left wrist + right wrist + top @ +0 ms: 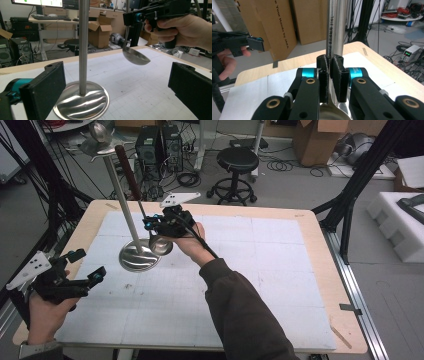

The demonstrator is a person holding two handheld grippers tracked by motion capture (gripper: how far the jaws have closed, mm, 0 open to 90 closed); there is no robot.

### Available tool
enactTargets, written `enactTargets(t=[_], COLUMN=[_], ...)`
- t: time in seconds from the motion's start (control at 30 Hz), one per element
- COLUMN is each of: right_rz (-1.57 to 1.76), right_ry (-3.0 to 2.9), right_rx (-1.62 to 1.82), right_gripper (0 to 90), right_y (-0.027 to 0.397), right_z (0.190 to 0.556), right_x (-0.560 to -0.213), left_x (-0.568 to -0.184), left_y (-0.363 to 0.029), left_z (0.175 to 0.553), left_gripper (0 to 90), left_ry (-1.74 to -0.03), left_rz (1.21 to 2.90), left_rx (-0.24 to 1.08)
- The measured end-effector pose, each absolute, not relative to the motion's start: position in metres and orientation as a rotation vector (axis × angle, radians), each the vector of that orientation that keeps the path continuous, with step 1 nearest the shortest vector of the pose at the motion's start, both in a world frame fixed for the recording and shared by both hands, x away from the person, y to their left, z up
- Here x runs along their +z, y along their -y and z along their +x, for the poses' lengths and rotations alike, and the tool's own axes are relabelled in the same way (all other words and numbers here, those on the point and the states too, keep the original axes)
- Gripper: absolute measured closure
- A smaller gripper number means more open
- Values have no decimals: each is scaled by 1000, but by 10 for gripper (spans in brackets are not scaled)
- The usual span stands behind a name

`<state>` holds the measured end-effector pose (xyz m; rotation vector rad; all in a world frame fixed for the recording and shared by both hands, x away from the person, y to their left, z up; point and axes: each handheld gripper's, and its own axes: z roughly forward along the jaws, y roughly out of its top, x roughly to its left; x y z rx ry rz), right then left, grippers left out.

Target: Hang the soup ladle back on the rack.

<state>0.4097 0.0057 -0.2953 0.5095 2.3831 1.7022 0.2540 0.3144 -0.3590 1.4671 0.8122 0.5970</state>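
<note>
A steel stand with a round base [137, 257] and a tall pole [122, 200] rises from the white mat. My right gripper [150, 226] is shut on the steel shaft of a ladle [161, 246], whose bowl hangs just right of the base and whose dark red grip leans up beside the pole. In the right gripper view the pads [337, 67] pinch the engraved shaft [335, 30]. My left gripper [91, 264] stands open at the mat's front left. Its jaws frame the pole [83, 47], base [82, 102] and ladle bowl [136, 56], touching none.
The white gridded mat [250, 285] covers a wooden table [325, 270]. Beyond the far edge stand a black stool [237, 162] and computer towers [160, 145]. A black frame leg [350, 205] slants at the right. The stand's top disc [100, 142] overhangs the far left.
</note>
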Motion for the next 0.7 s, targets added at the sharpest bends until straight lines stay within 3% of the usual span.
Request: enactTargets(t=[0.43,0.7], right_rz=[514,518], right_ry=[-2394,-2365], right_rx=[1714,1737], right_gripper=[827,555], right_y=[-14,-4], right_z=[413,405], right_x=[-298,-289], left_x=[-360,-358], left_y=[-314,-314], left_z=[254,253], left_gripper=[17,17], left_ry=[-814,-807], left_rz=[1467,1464], left_rx=[593,592])
